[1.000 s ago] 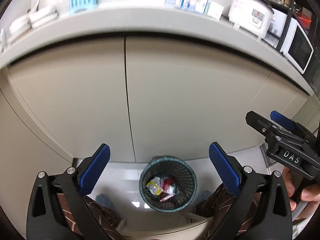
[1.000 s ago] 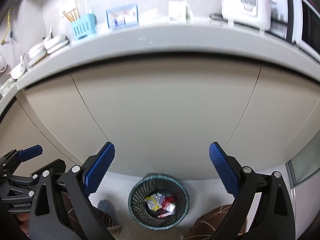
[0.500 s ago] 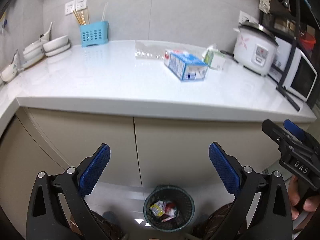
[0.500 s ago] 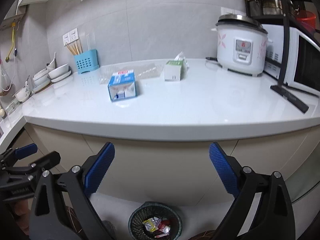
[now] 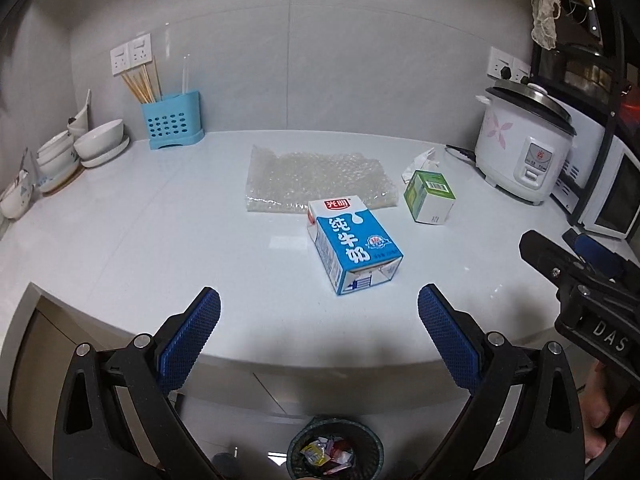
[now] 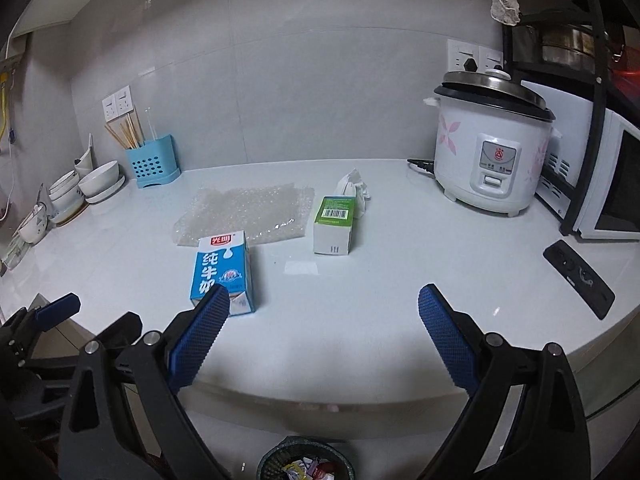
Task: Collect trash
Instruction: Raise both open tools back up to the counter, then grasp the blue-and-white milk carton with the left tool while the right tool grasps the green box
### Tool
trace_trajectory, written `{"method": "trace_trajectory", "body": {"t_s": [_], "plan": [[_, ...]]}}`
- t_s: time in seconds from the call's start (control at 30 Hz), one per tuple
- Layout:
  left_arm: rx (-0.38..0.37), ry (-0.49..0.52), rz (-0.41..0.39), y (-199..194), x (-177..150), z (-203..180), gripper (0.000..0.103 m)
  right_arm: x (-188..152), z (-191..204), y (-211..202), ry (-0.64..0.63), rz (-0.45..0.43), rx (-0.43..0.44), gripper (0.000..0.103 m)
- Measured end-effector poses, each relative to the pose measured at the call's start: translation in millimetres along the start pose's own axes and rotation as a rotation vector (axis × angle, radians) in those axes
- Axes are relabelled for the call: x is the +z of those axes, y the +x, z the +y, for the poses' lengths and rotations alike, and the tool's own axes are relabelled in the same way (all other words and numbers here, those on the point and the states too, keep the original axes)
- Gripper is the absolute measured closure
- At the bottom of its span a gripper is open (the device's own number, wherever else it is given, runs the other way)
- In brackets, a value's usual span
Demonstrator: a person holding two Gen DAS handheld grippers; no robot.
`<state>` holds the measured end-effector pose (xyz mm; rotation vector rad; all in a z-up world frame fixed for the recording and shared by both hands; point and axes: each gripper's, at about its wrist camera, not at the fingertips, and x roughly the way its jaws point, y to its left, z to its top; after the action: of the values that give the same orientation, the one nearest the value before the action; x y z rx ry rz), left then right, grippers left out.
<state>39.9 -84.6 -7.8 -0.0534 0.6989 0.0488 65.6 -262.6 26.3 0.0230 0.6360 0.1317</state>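
A blue and white milk carton [image 5: 354,244] [image 6: 222,270] lies on its side on the white counter [image 5: 160,240]. Behind it lie a sheet of bubble wrap [image 5: 320,180] [image 6: 248,214], a small green and white box [image 5: 430,197] [image 6: 334,224] and a crumpled tissue [image 6: 354,186]. A mesh wastebasket [image 5: 336,454] [image 6: 306,462] with wrappers inside stands on the floor below the counter edge. My left gripper [image 5: 320,334] is open and empty, in front of the carton. My right gripper [image 6: 322,330] is open and empty too, its left fingertip overlapping the carton's near end.
A rice cooker [image 6: 490,156] and a microwave [image 6: 612,184] stand at the right, with a black strip [image 6: 578,278] on the counter. A blue chopstick holder [image 5: 172,124] and stacked bowls [image 5: 80,150] are at the back left. A hand [image 5: 604,420] holds the right gripper.
Both grippers rose from facing the cabinet doors and the wastebasket to above the counter edge. The counter's trash has come into full view. Both stayed open.
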Motion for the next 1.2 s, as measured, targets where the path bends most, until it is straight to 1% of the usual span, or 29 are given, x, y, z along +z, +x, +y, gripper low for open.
{"method": "trace_trajectory", "body": {"t_s": [0.13,0.27,0.47,0.5,0.53,0.63,0.77,0.83,0.93,1.1,1.17,1.2], "plan": [[0.002,-0.008,0.061,40,20,-9,0.006,27,1,35,0.0,0.043,-0.011,0.012],[0.028,-0.01,0.099,78,34,-16,0.006,52,-4,80,0.028,0.108,-0.014,0.012],[0.047,-0.025,0.185,134,43,-20,0.005,69,-16,149,0.071,0.191,-0.024,0.012],[0.031,-0.031,0.178,139,45,-21,0.005,71,-17,160,0.077,0.203,-0.027,0.012],[0.031,-0.033,0.163,144,47,-22,0.005,71,-19,168,0.081,0.214,-0.03,0.012],[0.05,-0.026,0.16,151,53,-24,0.005,73,-21,192,0.099,0.247,-0.02,0.012],[0.013,-0.045,0.177,158,58,-25,0.006,76,-19,206,0.109,0.254,-0.017,0.012],[0.021,-0.034,0.171,159,59,-30,0.006,75,-18,212,0.11,0.264,-0.019,0.012],[0.04,-0.004,0.183,163,59,-38,0.006,74,-16,216,0.101,0.278,-0.035,0.012],[0.071,-0.013,0.205,170,59,-36,0.006,74,-10,220,0.087,0.297,-0.038,0.017],[0.086,-0.005,0.218,172,58,-36,0.008,73,-8,222,0.076,0.306,-0.045,0.02],[0.091,-0.002,0.223,172,57,-36,0.013,73,-7,224,0.075,0.311,-0.048,0.022]]}}
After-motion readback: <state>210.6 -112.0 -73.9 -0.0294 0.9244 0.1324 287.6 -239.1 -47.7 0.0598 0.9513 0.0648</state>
